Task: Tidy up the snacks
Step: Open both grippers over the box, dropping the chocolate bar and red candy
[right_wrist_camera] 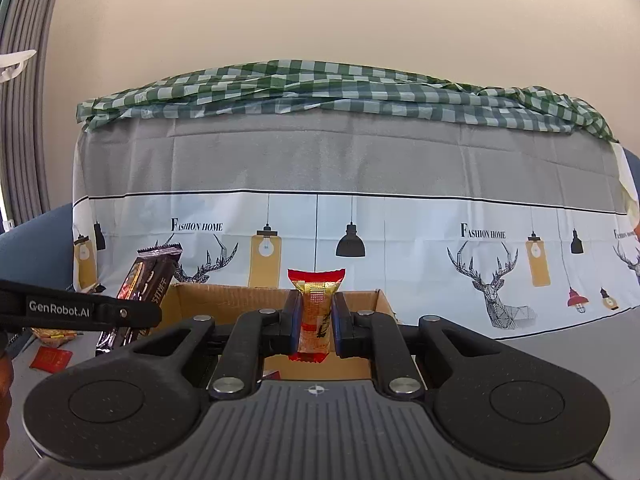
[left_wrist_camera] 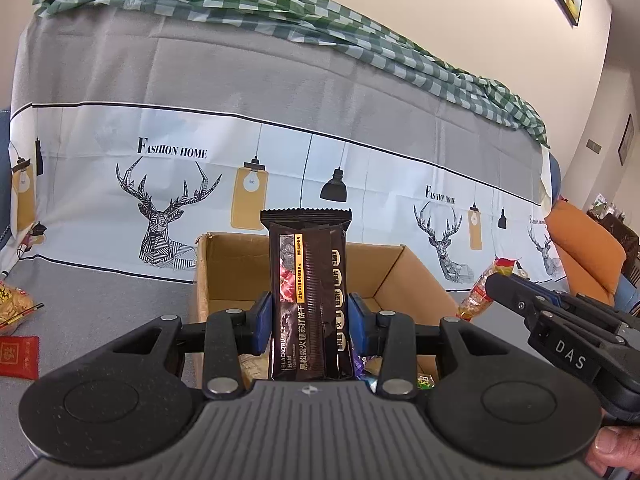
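My left gripper (left_wrist_camera: 310, 320) is shut on a dark brown cracker pack (left_wrist_camera: 308, 292), held upright over the open cardboard box (left_wrist_camera: 404, 276). Several wrapped snacks lie in the bottom of the box. My right gripper (right_wrist_camera: 316, 322) is shut on a small red and gold snack packet (right_wrist_camera: 316, 312), upright above the same cardboard box (right_wrist_camera: 224, 300). In the right wrist view the left gripper (right_wrist_camera: 132, 314) comes in from the left edge with the cracker pack (right_wrist_camera: 140, 288). The right gripper (left_wrist_camera: 494, 286) shows at the right of the left wrist view with its red and gold packet (left_wrist_camera: 482, 292).
The box stands on a grey sofa seat against a backrest draped with a deer-print cover (left_wrist_camera: 280, 152) and a green checked cloth (left_wrist_camera: 280, 8). A red packet (left_wrist_camera: 18, 356) and a yellow snack bag (left_wrist_camera: 14, 306) lie at left. An orange cushion (left_wrist_camera: 580, 256) sits at right.
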`<state>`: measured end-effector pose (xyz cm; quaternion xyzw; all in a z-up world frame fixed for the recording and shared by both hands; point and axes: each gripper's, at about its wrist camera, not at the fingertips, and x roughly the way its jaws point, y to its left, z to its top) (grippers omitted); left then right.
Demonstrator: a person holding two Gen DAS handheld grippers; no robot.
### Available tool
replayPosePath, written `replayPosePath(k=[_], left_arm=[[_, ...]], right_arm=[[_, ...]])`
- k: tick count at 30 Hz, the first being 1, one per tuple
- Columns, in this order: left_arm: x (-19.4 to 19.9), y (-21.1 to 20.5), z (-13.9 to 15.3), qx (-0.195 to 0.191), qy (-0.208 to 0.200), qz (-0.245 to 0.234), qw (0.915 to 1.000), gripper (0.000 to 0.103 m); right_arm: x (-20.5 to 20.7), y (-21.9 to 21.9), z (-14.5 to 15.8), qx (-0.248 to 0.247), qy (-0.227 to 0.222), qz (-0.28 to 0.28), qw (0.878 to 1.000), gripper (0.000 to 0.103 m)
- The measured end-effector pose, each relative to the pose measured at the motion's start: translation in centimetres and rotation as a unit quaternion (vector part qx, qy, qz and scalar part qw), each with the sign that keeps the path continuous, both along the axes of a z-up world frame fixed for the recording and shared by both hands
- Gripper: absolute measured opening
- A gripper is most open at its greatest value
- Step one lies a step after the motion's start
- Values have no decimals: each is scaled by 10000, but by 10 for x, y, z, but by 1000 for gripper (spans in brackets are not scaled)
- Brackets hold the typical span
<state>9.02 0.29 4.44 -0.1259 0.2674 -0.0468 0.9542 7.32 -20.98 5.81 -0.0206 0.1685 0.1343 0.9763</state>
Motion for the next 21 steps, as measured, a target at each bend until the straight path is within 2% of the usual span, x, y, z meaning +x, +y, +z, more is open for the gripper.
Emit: replayPosePath(k=[21], left_arm=[[-2, 0, 0, -13, -9, -61, 10000, 43]], right_arm=[[0, 4, -2, -139, -8, 84, 9999, 16]])
